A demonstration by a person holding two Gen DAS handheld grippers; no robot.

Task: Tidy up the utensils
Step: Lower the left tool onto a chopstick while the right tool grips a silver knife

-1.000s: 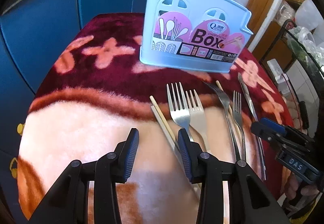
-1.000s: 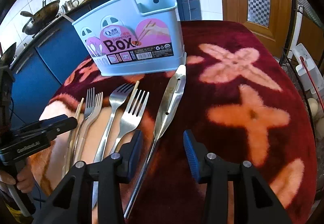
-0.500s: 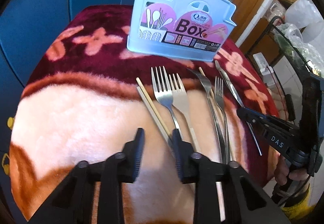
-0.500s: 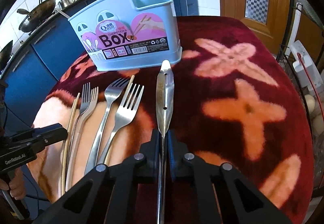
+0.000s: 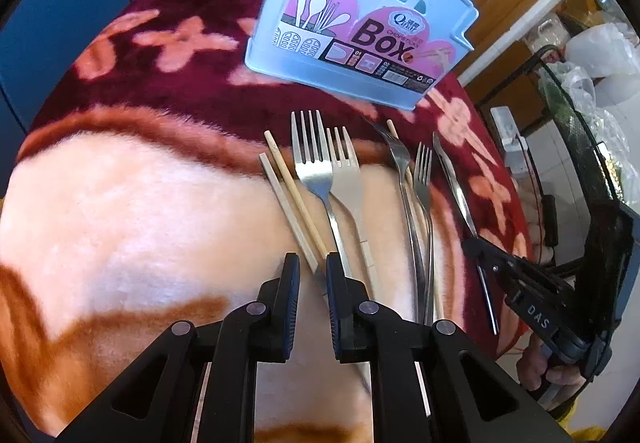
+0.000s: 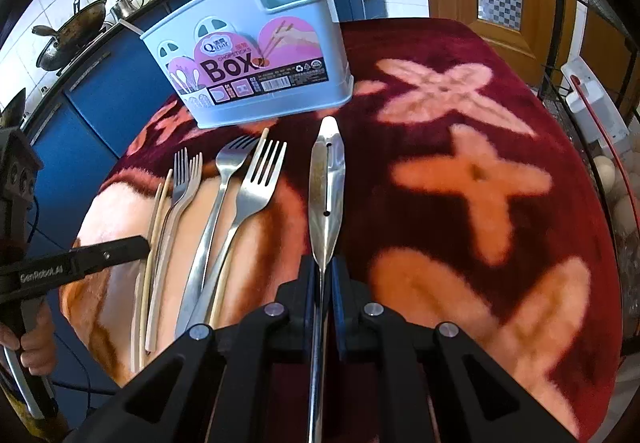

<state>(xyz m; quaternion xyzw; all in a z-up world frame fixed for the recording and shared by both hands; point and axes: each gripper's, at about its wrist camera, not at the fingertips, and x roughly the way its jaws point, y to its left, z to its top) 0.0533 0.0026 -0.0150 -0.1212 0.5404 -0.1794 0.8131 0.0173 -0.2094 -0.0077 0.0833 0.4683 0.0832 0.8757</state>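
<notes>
We hold the flat steel tongs (image 6: 327, 179) pinched in the right gripper (image 6: 321, 275), pointing to twelve o'clock at the pale blue plastic utensil box (image 6: 256, 63). The left gripper (image 5: 308, 275) has just been closing around two pale wooden chopsticks (image 5: 288, 191); we should lift both level. Only the left view shows this narrow gap.
</notes>
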